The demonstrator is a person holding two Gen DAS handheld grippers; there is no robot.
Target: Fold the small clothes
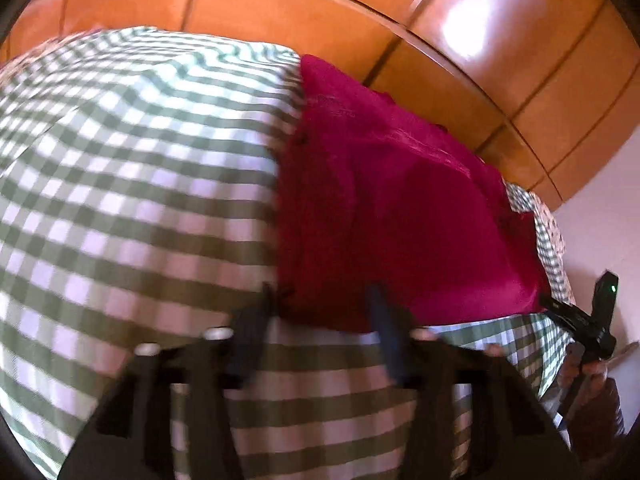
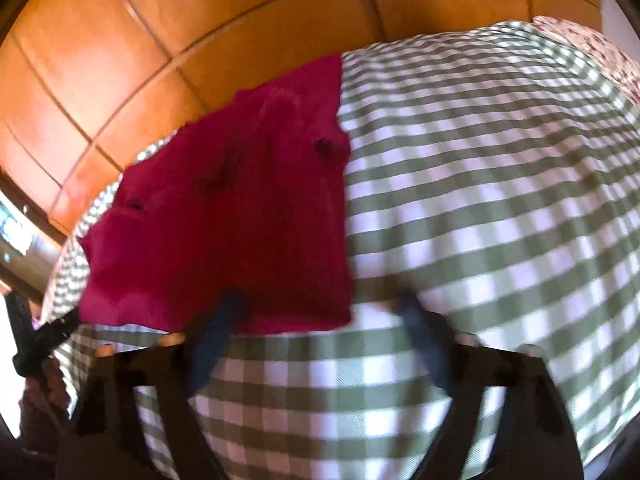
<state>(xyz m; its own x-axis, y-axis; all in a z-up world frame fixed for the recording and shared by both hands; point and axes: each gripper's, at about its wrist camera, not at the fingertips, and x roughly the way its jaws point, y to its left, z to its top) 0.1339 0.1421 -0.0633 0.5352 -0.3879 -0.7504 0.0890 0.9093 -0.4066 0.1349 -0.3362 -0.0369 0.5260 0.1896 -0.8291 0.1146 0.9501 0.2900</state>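
Note:
A folded magenta garment (image 1: 392, 200) (image 2: 240, 208) lies flat on the green-and-white checked bed cover (image 1: 120, 160) (image 2: 480, 200). My left gripper (image 1: 320, 296) hovers at the garment's near left corner, with its fingers spread to either side of that edge and not pressing on it. My right gripper (image 2: 320, 300) stands at the near right corner, its jaws wider apart. The left fingertip (image 2: 234, 300) is over the red cloth and the other over the checks. Both views are motion-blurred, so I cannot tell whether the tips touch the fabric.
A wooden panelled wardrobe (image 1: 480, 40) (image 2: 120, 40) rises behind the bed. A floral pillow (image 2: 592, 48) lies at the far right. The other gripper's frame (image 1: 600, 312) and the hand (image 1: 592, 376) holding it show at the right edge. A pale wall (image 1: 600, 220) is on the right.

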